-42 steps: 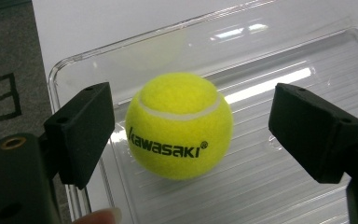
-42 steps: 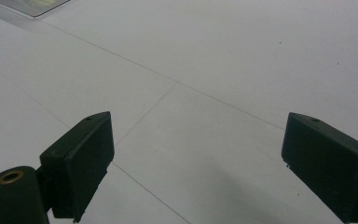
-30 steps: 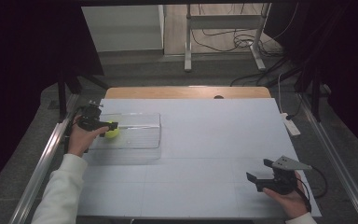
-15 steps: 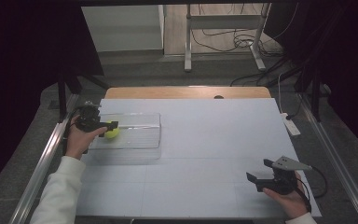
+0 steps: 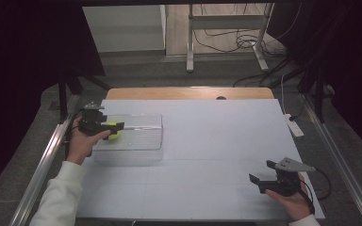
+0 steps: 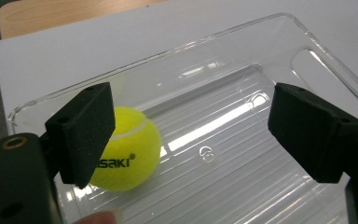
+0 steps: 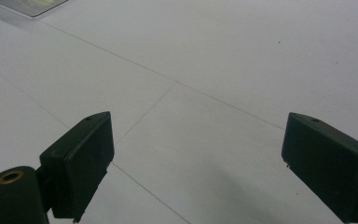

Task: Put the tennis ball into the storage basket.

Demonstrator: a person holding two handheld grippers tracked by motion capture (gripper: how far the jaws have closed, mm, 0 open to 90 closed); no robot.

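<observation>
White table, left tool over tray

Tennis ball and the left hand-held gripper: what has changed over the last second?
Very little. The left hand-held gripper hangs over the near-left corner of the clear tray as before, jaws open, and the tennis ball lies loose on the tray floor beside one jaw, about where it was. The right hand-held gripper has stayed open above the bare table.

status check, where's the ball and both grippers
Left gripper open over the clear bin, holding nothing. Tennis ball rests inside the bin beside one jaw. Right gripper open, low over bare table. Nothing in the way.
</observation>
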